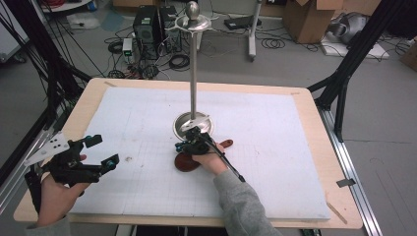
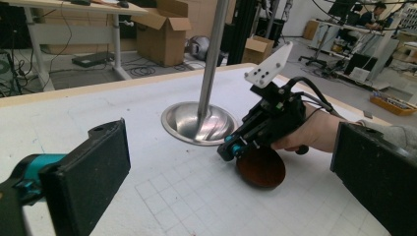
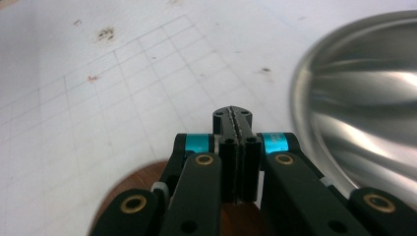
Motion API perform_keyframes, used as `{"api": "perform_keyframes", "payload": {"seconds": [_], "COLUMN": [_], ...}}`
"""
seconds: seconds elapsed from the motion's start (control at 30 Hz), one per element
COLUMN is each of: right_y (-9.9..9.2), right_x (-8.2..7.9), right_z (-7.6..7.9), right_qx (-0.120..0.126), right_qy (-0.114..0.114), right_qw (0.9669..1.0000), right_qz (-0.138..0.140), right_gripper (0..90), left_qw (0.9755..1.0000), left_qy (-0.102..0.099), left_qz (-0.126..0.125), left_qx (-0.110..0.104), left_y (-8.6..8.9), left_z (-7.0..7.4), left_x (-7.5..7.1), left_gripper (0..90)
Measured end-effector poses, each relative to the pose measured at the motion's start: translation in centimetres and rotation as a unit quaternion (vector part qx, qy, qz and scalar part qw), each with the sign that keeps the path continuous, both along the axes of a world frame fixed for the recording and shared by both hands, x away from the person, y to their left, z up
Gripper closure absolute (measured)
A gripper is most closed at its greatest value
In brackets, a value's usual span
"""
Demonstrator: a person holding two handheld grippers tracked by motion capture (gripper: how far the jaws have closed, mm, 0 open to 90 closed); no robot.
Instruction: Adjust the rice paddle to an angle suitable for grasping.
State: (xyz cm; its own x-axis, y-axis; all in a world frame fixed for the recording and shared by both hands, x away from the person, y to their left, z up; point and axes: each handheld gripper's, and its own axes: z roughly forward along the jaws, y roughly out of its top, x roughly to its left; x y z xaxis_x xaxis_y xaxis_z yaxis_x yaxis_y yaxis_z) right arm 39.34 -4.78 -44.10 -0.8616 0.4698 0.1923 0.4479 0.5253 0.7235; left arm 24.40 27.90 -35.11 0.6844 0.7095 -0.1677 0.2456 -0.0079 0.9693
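Observation:
A metal stand rises from its round dished base point(image 1: 193, 124) at the middle of the white board, with a thin pole point(image 1: 193, 73) up to a small dish and ball. In front of the base lies a brown wooden disc with a short handle point(image 1: 187, 162). My right gripper point(image 1: 180, 146) hovers just over the disc's far edge, beside the base, its jaws shut with nothing between them point(image 3: 232, 115). The disc point(image 3: 140, 174) shows under its linkage, and the base point(image 3: 354, 98) to its right. My left gripper point(image 1: 103, 151) is held open near the board's left edge, pointing at the stand point(image 2: 199, 123) and the disc point(image 2: 260, 169).
The white gridded board point(image 1: 275, 147) covers a wooden table point(image 1: 314, 113). Black frame legs point(image 1: 344, 73) stand at both far corners. On the floor beyond are computers, cables and cardboard boxes point(image 1: 310, 19).

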Motion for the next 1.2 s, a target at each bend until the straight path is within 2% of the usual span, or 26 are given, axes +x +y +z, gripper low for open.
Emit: {"api": "perform_keyframes", "payload": {"seconds": [0.07, 0.1, 0.3, 0.43, 0.53, 0.63, 0.83, 1.07, 1.2], "right_y": [0.2, 0.5, -0.1, -1.3, -2.1, -2.9, -3.7, -5.6, -6.1], "right_x": [0.0, -0.1, -0.4, -0.8, -1.3, -1.8, -3.1, -4.1, -4.5], "right_z": [-0.1, -0.2, 0.1, -0.2, -0.2, -0.2, 0.2, -0.1, 0.0], "right_qx": [-0.006, -0.018, -0.031, -0.015, -0.014, -0.016, -0.041, -0.025, -0.029], "right_qy": [0.002, 0.005, 0.010, 0.017, 0.016, 0.014, 0.003, 0.008, 0.007], "right_qw": [1.0000, 0.9998, 0.9994, 0.9997, 0.9998, 0.9998, 0.9990, 0.9996, 0.9995], "right_qz": [0.000, 0.004, 0.008, 0.004, 0.004, 0.003, 0.017, 0.011, 0.011], "right_gripper": [90.0, 90.0, 90.0, 90.0, 90.0, 90.0, 90.0, 90.0, 90.0], "left_qw": [1.0000, 1.0000, 0.9999, 0.9999, 0.9999, 0.9999, 0.9999, 0.9998, 0.9997], "left_qy": [0.001, 0.000, 0.006, 0.004, 0.002, 0.002, 0.003, 0.003, 0.005], "left_qz": [-0.001, -0.001, -0.010, -0.011, -0.011, -0.010, -0.012, -0.018, -0.020], "left_qx": [0.000, -0.001, 0.005, 0.002, 0.003, 0.002, 0.006, 0.006, 0.012], "left_y": [0.0, -0.1, -0.7, -0.7, -0.7, -0.8, -1.0, -1.5, -1.9], "left_z": [0.0, 0.0, -0.2, -0.1, 0.0, 0.0, 0.0, 0.0, -0.1], "left_x": [0.0, 0.0, 0.3, 0.2, 0.1, 0.2, 0.3, 0.6, 0.9], "left_gripper": [1.9, 1.9, 1.9, 1.9, 1.9, 1.9, 1.9, 1.9, 1.9]}}
